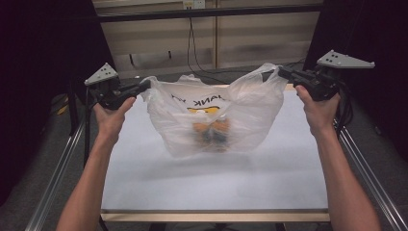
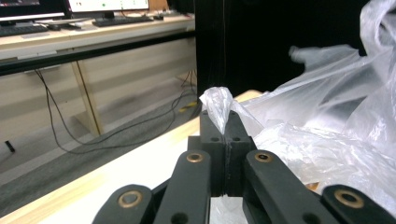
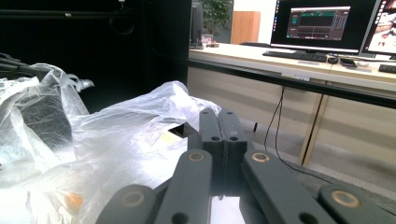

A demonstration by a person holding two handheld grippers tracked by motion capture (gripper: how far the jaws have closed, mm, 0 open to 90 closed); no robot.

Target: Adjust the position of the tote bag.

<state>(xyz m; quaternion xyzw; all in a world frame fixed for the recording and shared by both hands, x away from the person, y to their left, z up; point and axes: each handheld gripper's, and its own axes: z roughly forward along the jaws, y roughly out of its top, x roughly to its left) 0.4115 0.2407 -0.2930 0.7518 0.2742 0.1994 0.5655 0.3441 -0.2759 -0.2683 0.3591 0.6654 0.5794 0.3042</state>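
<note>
From the high view, the plastic bag (image 1: 211,115) hangs in the air above the white table (image 1: 216,178), stretched between the two tools: the left gripper (image 1: 143,86) pinches one handle at the bag's left top corner and the right gripper (image 1: 284,73) pinches the other at its right top corner. Dark and orange items (image 1: 211,131) sag in the bottom of the bag, so loading looks finished and the lift is under way; what seems left is carrying the bag off or setting it down and letting go. In the left gripper view, the black jaws are pressed together with a twisted tuft of the bag's film (image 2: 219,105) sticking up between their tips, a firm clamp on that handle, while the rest of the bag billows to the right. In the right gripper view, the jaws are likewise closed flat against each other, with crumpled film (image 3: 154,116) running up to them from the left; the pinched edge itself is hidden behind the jaws, though the high view suggests this handle is held too.
</note>
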